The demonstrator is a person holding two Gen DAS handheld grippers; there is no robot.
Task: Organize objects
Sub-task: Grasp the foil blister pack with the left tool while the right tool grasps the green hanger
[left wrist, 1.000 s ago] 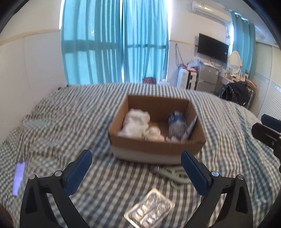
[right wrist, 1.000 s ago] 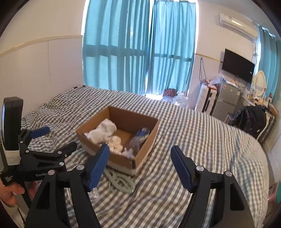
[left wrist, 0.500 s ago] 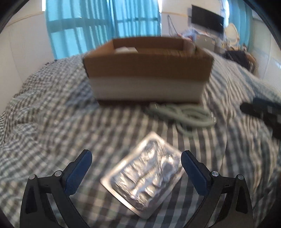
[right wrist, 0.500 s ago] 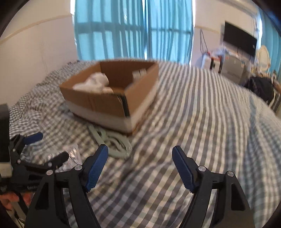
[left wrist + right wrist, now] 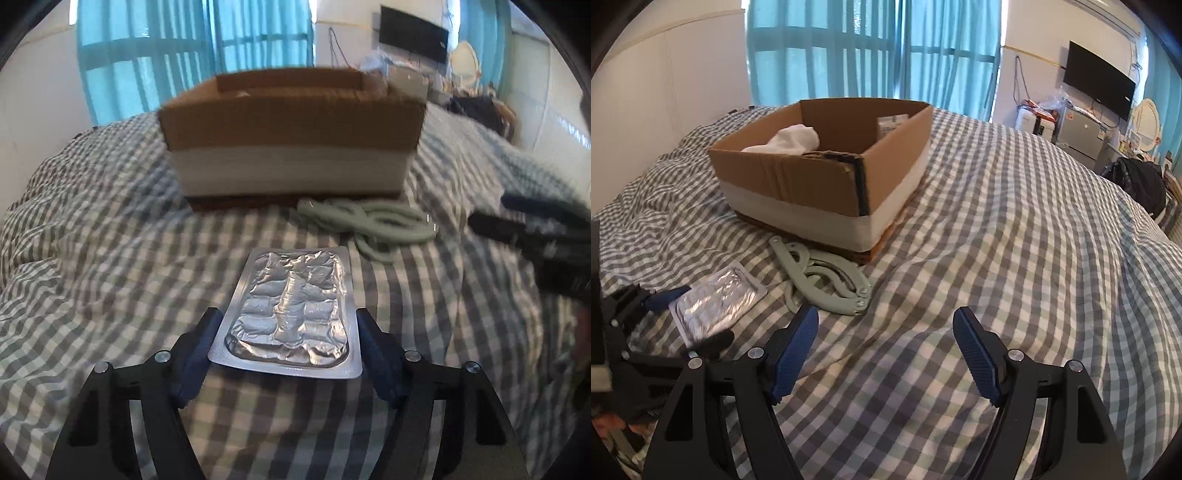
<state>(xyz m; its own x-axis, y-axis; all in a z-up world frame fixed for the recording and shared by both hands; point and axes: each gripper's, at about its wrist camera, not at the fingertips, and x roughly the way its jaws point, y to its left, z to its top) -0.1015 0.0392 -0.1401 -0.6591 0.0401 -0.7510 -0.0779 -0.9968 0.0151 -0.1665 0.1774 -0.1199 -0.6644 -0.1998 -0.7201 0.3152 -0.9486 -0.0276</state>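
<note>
A silver foil blister pack [image 5: 291, 310] lies on the checked bed cover, its near end between the two fingers of my left gripper [image 5: 288, 354], which has closed in on its long edges. It also shows in the right wrist view [image 5: 716, 299], with the left gripper [image 5: 676, 314] around it. A pale green folding hanger [image 5: 369, 221] [image 5: 823, 277] lies beside the open cardboard box [image 5: 291, 122] [image 5: 798, 177], which holds white cloth [image 5: 794, 138]. My right gripper [image 5: 886, 347] is open and empty over the bed.
The grey-and-white checked bed cover [image 5: 1015, 240] fills the foreground. Teal curtains [image 5: 871, 48] hang behind. A TV [image 5: 1100, 88], a small fridge [image 5: 1082, 133] and a dark bag [image 5: 1137, 181] stand at the right.
My left gripper has dropped towards the bed, moved up to the blister pack and narrowed around it. The right gripper has lowered and come closer to the hanger, still open.
</note>
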